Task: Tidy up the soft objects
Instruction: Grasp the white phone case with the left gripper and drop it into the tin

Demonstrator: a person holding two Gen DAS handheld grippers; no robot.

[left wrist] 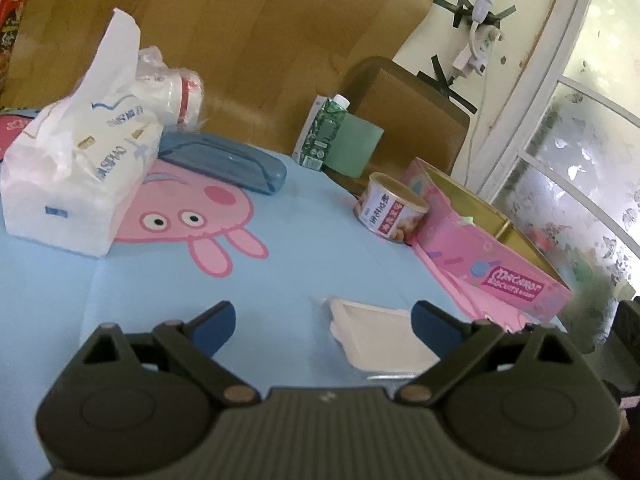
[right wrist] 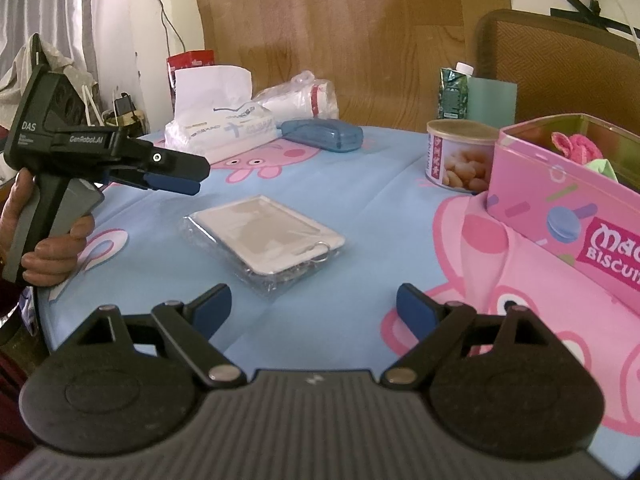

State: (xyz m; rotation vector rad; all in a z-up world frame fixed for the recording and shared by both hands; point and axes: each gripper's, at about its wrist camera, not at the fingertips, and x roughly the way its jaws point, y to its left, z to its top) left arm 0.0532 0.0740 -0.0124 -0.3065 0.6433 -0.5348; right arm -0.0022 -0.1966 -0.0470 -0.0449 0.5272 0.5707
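both tools are up over the blue cartoon tablecloth (right wrist: 320, 184), and neither carries anything. the right gripper (right wrist: 314, 306) has its blue pads spread wide, pointing straight at the clear-wrapped white packet (right wrist: 266, 236) lying flat mid-table. the left gripper (left wrist: 322, 320) is spread too in its own view, with that same packet (left wrist: 380, 340) just ahead of its right pad; from the right camera the left tool is seen side-on (right wrist: 176, 180), so the gap doesn't read there.

over on the right sits the pink biscuit tin (right wrist: 560, 200), open, with pink and green soft pieces (right wrist: 576, 148) already inside. that looks like the home for this packet.

my read: the pick comes next. the packet is flat and its wrap looks slippery, so come in low, take it across a short edge and close gently. mind the small metal ring (right wrist: 322, 250) at its near edge. the round can (right wrist: 460, 156) stands right beside the tin, so lift clear of it on the carry.
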